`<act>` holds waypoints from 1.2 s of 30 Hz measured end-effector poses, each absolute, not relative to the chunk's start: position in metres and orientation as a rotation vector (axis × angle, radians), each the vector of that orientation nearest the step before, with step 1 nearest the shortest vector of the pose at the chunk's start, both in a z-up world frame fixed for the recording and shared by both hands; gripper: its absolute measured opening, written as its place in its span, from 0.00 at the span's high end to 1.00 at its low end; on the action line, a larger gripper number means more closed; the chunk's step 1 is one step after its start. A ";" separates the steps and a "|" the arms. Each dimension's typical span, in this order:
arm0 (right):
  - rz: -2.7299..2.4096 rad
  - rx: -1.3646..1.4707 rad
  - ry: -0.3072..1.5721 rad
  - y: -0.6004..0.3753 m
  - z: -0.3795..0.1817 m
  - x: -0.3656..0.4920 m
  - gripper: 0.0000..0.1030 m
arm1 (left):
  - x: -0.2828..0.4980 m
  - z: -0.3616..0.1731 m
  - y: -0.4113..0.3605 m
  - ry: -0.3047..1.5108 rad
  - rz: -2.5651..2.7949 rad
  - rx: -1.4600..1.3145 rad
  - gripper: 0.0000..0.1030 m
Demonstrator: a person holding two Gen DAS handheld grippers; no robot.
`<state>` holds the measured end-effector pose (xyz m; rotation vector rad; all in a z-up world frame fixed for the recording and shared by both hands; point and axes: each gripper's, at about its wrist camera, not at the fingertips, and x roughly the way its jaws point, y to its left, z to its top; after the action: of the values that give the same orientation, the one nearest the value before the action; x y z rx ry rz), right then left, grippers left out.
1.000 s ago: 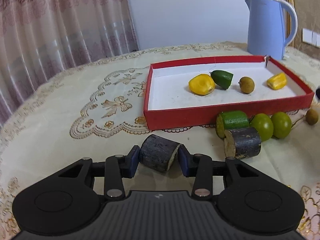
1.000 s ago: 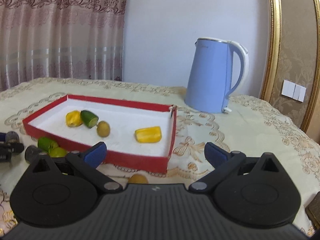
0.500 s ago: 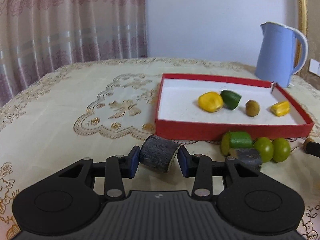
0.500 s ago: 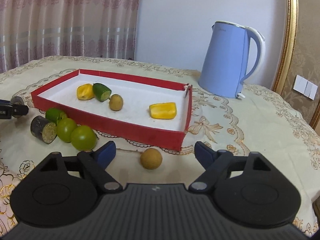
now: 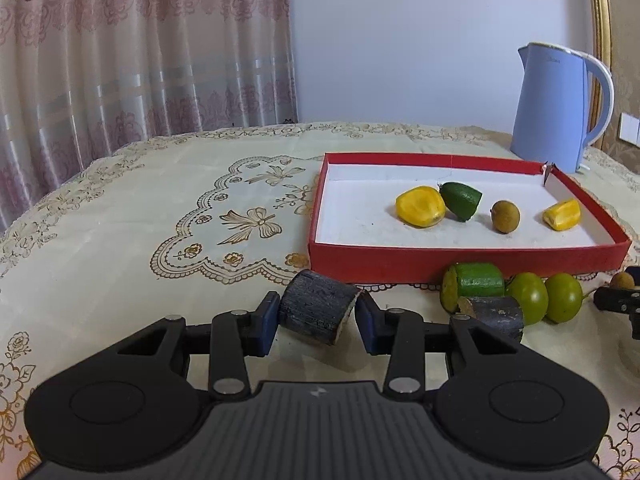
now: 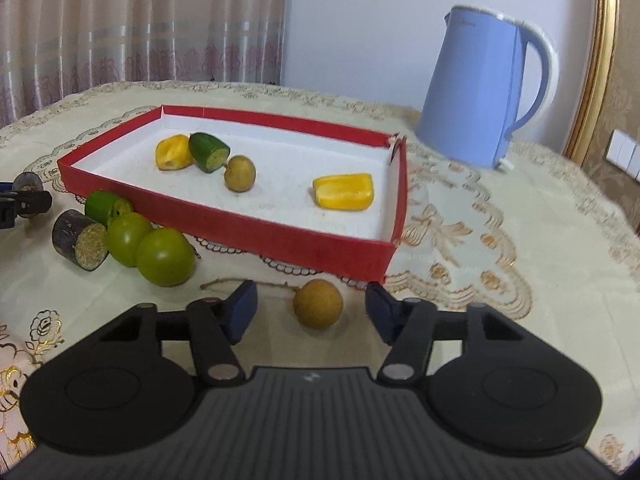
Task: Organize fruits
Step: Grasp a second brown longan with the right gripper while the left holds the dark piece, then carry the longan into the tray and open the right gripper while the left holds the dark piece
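My left gripper (image 5: 318,314) is shut on a dark sugarcane piece (image 5: 318,312), held just above the tablecloth in front of the red tray (image 5: 440,260). My right gripper (image 6: 310,308) is closing around a brown longan (image 6: 318,303) that lies on the cloth before the tray; gaps show on both sides, so the pads are off it. In the tray (image 6: 280,236) lie two yellow pieces, a green cut piece (image 6: 208,152) and a second longan (image 6: 239,173). Beside the tray sit another sugarcane piece (image 6: 80,240), a green cut piece (image 6: 106,208) and two green round fruits (image 6: 164,256).
A blue kettle (image 6: 484,88) stands behind the tray's far right corner. The embroidered tablecloth (image 5: 180,220) spreads to the left of the tray. Curtains hang behind the table, and a gold-framed wall with a switch is at the right.
My right gripper has come down and forward onto the loose longan, and its jaws have narrowed around it. My left gripper kept its hold on the sugarcane piece and rolled a little.
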<state>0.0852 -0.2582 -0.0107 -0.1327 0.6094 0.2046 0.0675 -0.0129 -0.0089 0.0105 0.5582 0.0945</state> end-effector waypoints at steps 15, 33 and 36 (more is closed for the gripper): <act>0.247 -0.082 0.577 -0.262 -0.003 0.076 0.76 | 0.070 -0.011 -0.013 0.570 0.090 0.017 0.62; 0.345 0.128 0.375 -0.262 0.033 0.140 0.76 | 0.070 -0.012 -0.014 0.568 0.099 0.020 0.62; 0.354 0.183 0.364 -0.269 0.032 0.141 0.76 | 0.071 -0.012 -0.014 0.571 0.102 0.026 0.62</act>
<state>0.1411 -0.2695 0.0324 0.1826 0.3645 0.3541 0.0709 -0.0143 -0.0124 0.0257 0.5706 0.1021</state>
